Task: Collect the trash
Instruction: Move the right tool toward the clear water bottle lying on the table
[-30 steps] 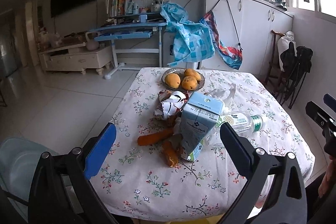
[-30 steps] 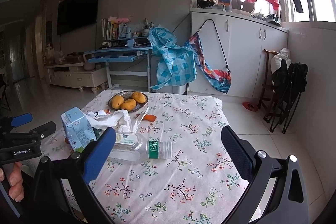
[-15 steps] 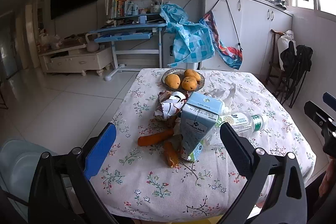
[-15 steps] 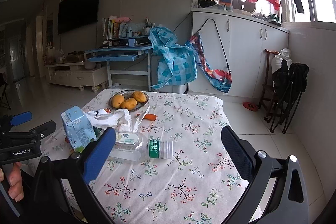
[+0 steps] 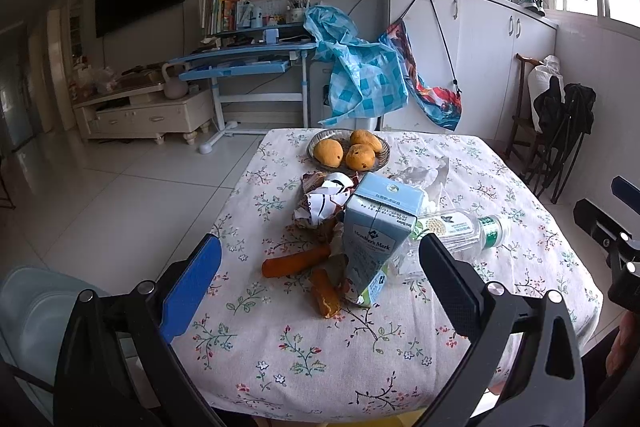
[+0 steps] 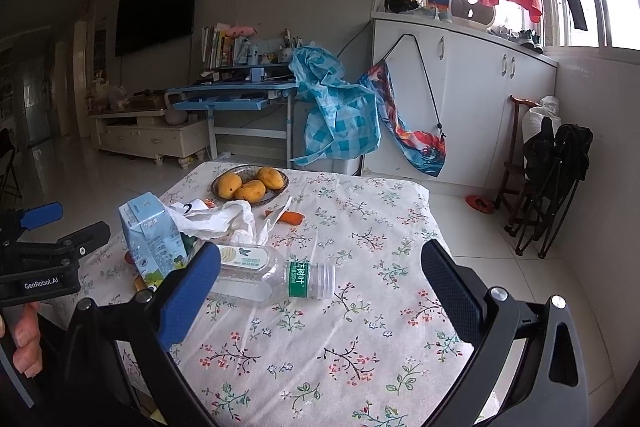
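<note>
Left wrist view from the near edge of the bench (image 5: 320,355), looking down its length, right wrist view from the near right corner, facing far-left, both close, sharing carton (image 5: 376,239), bottle (image 6: 272,273), fruit bowl (image 6: 282,187)
</note>
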Motion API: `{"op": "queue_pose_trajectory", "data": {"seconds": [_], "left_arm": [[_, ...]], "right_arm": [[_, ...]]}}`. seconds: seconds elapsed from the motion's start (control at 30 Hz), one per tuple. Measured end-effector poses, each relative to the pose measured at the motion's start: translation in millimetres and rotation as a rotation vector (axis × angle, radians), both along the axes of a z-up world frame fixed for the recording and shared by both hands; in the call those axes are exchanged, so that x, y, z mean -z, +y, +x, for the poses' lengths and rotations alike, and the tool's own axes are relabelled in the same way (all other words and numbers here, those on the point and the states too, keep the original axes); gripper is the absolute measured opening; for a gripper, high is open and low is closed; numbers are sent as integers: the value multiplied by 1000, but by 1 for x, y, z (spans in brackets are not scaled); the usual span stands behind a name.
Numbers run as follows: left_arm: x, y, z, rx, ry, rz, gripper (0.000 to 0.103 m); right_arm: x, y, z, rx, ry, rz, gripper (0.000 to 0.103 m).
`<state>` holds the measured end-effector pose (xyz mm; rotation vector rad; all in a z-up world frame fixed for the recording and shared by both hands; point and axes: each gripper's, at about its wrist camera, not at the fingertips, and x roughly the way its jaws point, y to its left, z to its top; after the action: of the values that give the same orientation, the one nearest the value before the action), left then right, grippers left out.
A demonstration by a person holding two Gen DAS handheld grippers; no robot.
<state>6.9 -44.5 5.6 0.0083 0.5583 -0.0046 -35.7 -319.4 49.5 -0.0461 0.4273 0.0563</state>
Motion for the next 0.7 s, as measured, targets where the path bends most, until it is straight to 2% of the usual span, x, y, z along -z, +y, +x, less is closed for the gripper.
{"op": "queue_pose_trajectory", "data": {"seconds": [0.7], "left_arm": [[11,-4,3,6,29,11,96]], "right_arm": [[15,9,12,-82,104,10,97]]}}
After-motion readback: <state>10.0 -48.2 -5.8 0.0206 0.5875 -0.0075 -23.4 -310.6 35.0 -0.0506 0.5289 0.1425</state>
